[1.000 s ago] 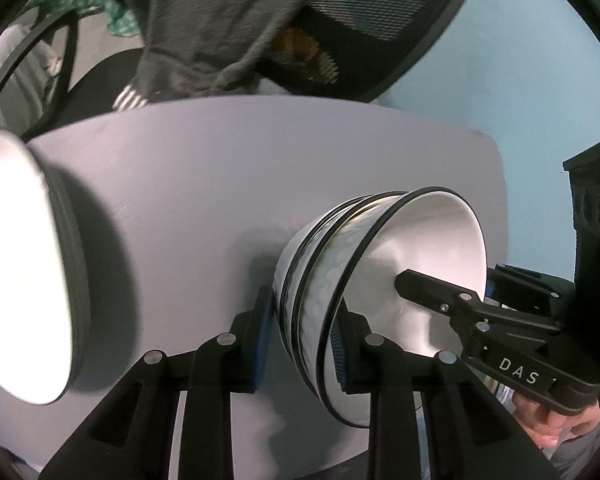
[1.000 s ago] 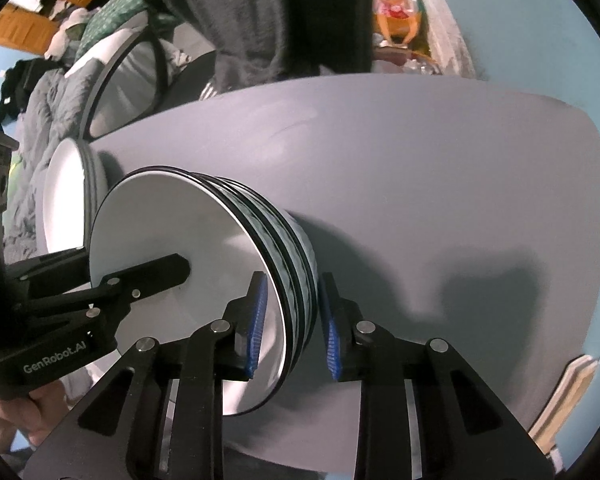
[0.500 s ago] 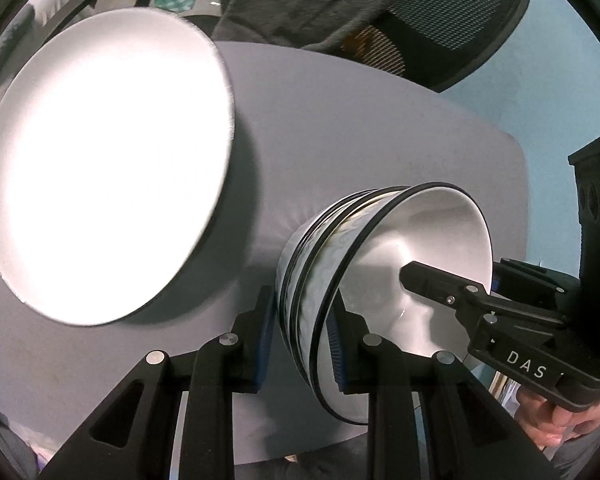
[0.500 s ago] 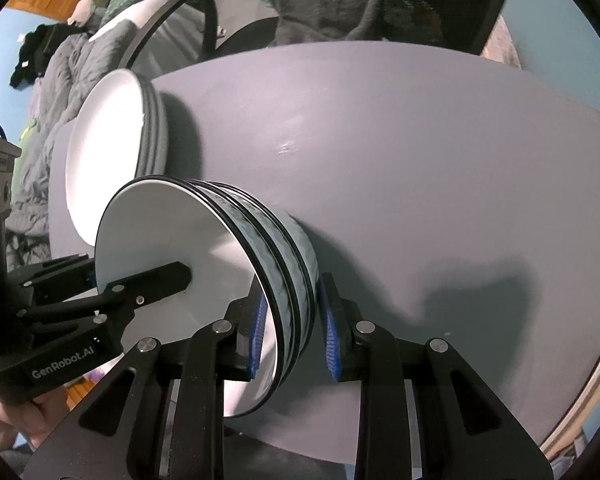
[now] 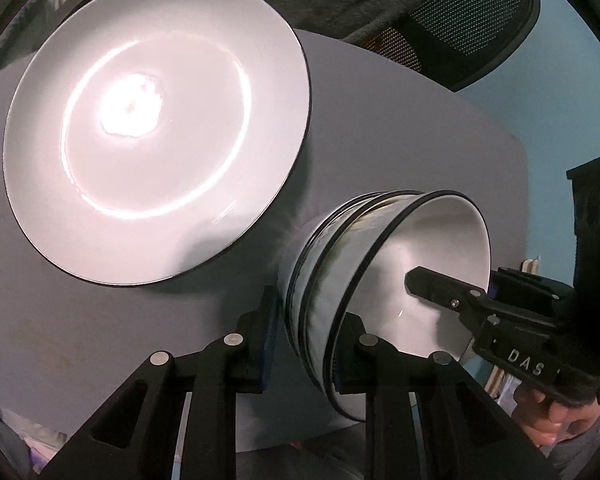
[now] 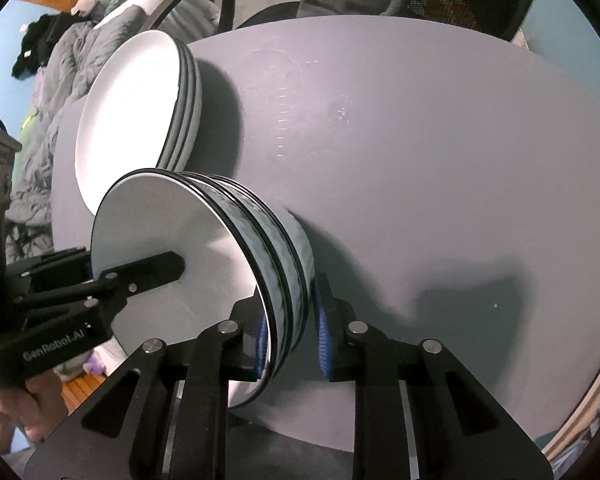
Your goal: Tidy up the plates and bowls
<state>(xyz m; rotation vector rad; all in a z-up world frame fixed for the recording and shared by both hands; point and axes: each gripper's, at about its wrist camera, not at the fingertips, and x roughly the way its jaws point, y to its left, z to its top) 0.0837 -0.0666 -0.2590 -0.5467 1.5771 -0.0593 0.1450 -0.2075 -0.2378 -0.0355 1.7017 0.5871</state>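
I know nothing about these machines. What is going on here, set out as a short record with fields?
Surface: round grey table
Carried: stack of nested white bowls with black rims, gripped on opposite sides of its rim
Left gripper: jaws closing across the bowl walls
Right gripper: jaws closing across the bowl walls
Nearby: stack of white black-rimmed plates, resting on the table beside the bowls
Background: black mesh office chair, draped with dark cloth
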